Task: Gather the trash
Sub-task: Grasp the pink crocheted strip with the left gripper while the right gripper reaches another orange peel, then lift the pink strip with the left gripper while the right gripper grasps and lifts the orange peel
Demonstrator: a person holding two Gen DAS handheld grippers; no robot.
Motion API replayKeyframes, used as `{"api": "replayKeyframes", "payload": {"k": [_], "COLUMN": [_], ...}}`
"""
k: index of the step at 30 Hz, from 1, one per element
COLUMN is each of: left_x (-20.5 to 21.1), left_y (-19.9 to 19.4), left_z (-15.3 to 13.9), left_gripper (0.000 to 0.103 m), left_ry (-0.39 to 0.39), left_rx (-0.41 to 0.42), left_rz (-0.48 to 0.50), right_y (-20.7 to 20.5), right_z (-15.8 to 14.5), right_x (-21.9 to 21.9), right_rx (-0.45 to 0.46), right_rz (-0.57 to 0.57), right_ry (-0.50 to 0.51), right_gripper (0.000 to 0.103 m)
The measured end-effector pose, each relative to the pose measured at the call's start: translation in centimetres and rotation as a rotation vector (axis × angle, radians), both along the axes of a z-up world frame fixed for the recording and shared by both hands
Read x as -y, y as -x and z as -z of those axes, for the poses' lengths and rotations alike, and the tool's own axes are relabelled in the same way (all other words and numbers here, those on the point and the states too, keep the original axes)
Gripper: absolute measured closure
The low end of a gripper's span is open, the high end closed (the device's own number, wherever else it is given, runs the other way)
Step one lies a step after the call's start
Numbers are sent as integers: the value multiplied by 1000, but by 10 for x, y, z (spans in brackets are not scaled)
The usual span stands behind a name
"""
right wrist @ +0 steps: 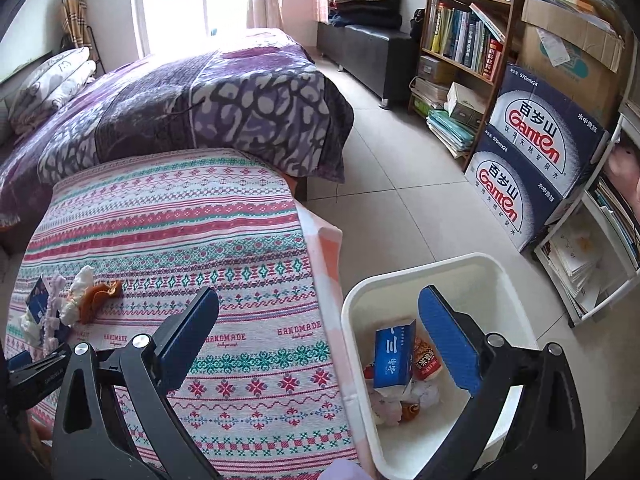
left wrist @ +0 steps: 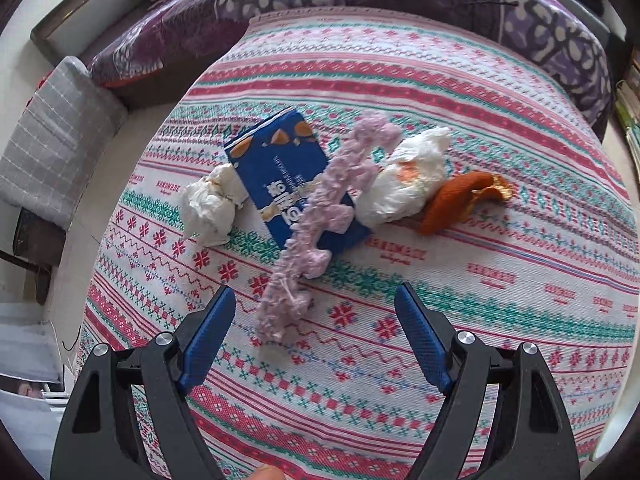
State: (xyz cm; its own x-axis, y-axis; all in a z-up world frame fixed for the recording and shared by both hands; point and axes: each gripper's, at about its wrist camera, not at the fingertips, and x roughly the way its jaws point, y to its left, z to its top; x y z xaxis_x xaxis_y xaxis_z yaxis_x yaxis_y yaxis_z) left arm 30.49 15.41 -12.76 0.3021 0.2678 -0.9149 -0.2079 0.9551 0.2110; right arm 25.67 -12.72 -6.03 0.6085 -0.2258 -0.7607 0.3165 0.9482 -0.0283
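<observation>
In the left wrist view, trash lies on the patterned tablecloth (left wrist: 440, 92): a pink knitted strip (left wrist: 320, 216) over a blue carton (left wrist: 280, 176), a crumpled white tissue (left wrist: 210, 204) to its left, a white wad (left wrist: 412, 176) and an orange peel (left wrist: 456, 200) to its right. My left gripper (left wrist: 316, 296) is open, just short of the strip's near end. My right gripper (right wrist: 320, 304) is open and empty above the table edge, beside the white bin (right wrist: 400, 276) that holds a blue box (right wrist: 394, 356) and wrappers. The trash pile shows far left (right wrist: 68, 304).
A bed with a purple blanket (right wrist: 200, 108) stands behind the table. Bookshelves (right wrist: 464, 28) and stacked water cartons (right wrist: 536, 160) line the right wall. The bin sits on the tiled floor (right wrist: 400, 168) at the table's right side.
</observation>
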Motion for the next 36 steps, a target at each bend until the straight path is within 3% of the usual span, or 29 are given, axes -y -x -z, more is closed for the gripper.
{"api": "replayKeyframes", "payload": {"k": [2, 4, 5, 9, 15, 19, 24, 27, 31, 36], "left_x": [-11, -20, -25, -34, -50, -66, -82, -87, -95, -102], "left_y": [-2, -3, -3, 0, 15, 32, 49, 50, 48, 48], "left_z": [9, 18, 20, 15, -11, -57, -119, -142, -149, -146], "left_gripper": [26, 38, 39, 77, 78, 78, 78, 77, 77, 77], "left_ry": [18, 47, 79, 174, 253, 326, 349, 365, 389, 407], "left_rx": [-24, -47, -45, -45, -5, 103, 265, 325, 341, 334], "left_rz": [-5, -2, -1, 30, 41, 25, 13, 2, -21, -41], "right_y": [-3, -6, -7, -13, -23, -35, -58, -71, -84, -97], "right_z": [4, 8, 10, 20, 36, 44, 57, 66, 77, 85], "right_x": [-4, -8, -11, -22, -50, -74, -112, -133, -147, -156], "right_rx": [-14, -32, -40, -68, -127, -162, -181, -205, -216, -210], "right_rz": [-10, -21, -26, -49, -145, -201, -205, -176, -48, 78], "right_ry": [-3, -7, -8, -15, -63, -147, -308, -416, -526, -529], "right_gripper": [7, 7, 7, 7, 7, 7, 7, 10, 15, 16]}}
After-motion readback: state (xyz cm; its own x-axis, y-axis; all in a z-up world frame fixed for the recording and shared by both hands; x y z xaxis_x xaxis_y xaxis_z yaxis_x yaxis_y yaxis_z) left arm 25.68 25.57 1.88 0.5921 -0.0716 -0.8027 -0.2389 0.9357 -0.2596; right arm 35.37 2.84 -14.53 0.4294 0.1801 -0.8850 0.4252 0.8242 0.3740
